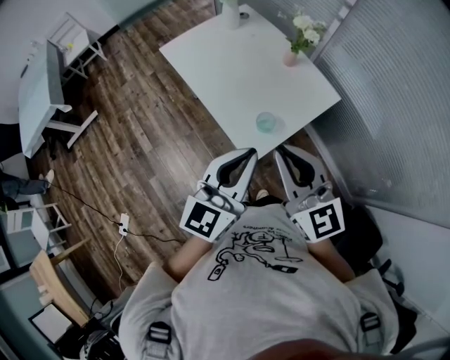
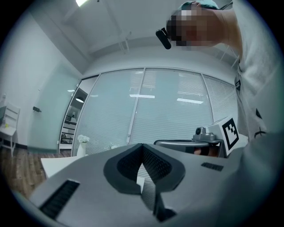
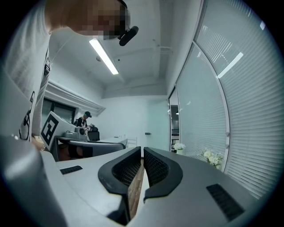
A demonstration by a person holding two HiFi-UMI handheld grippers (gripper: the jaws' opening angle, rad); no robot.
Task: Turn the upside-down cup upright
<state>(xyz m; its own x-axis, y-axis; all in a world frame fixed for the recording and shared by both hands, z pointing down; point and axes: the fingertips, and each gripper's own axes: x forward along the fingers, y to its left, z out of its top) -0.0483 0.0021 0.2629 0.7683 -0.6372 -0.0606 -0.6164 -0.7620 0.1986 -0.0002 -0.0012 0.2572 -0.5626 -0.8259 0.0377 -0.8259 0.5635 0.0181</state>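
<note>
A clear glass cup [image 1: 268,122] stands on the white table [image 1: 232,70], close to its near edge; which way up it is I cannot tell. My left gripper [image 1: 249,153] and right gripper [image 1: 280,151] are held side by side in front of the person's chest, just short of that edge and below the cup in the head view. Both are shut with nothing between the jaws. The left gripper view has its shut gripper [image 2: 142,147] pointing level over the table, and the right gripper view has its own [image 3: 142,149] likewise. The cup is hidden in both gripper views.
A pink vase with white flowers [image 1: 292,55] and a tall white vase [image 1: 230,14] stand at the table's far side. A ribbed glass wall [image 1: 394,105] runs along the right. On the wood floor to the left are a white desk [image 1: 39,91], a cable [image 1: 123,225] and a chair [image 1: 53,281].
</note>
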